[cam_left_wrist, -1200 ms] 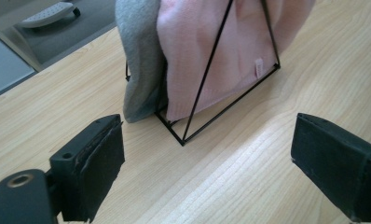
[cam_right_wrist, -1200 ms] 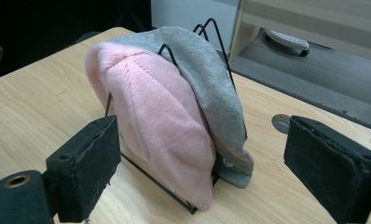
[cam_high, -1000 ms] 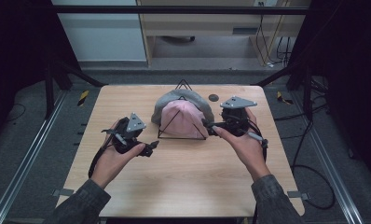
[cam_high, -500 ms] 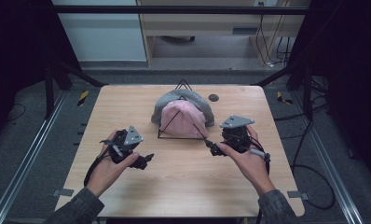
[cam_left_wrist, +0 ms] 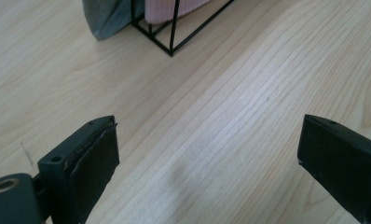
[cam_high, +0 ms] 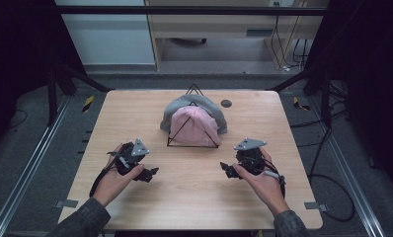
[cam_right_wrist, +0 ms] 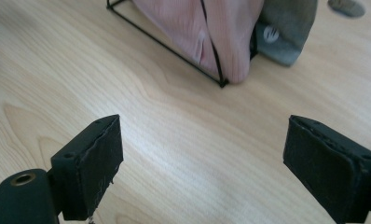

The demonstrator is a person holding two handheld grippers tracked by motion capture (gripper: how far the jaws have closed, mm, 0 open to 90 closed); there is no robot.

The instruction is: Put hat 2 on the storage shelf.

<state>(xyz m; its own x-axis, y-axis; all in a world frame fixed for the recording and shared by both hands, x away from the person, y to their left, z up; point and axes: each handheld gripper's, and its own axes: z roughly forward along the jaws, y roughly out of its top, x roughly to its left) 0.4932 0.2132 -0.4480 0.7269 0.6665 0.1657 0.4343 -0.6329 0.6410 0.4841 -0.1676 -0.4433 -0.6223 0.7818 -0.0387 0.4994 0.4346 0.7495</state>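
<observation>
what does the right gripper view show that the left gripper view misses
The right gripper view alone catches a pale round logo on the grey cap and a small dark disc beyond it. The left gripper view alone has a short dark scratch on the wood. Both share the pink cap over the black wire stand, the wooden table, and open fingers holding nothing.

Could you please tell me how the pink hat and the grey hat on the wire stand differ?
The pink hat hangs at the front of the wire stand; the grey hat sits behind it, mostly covered. The grey hat shows a small white logo in the right gripper view; the pink hat looks plain and ribbed. Both drape over the same stand.
</observation>
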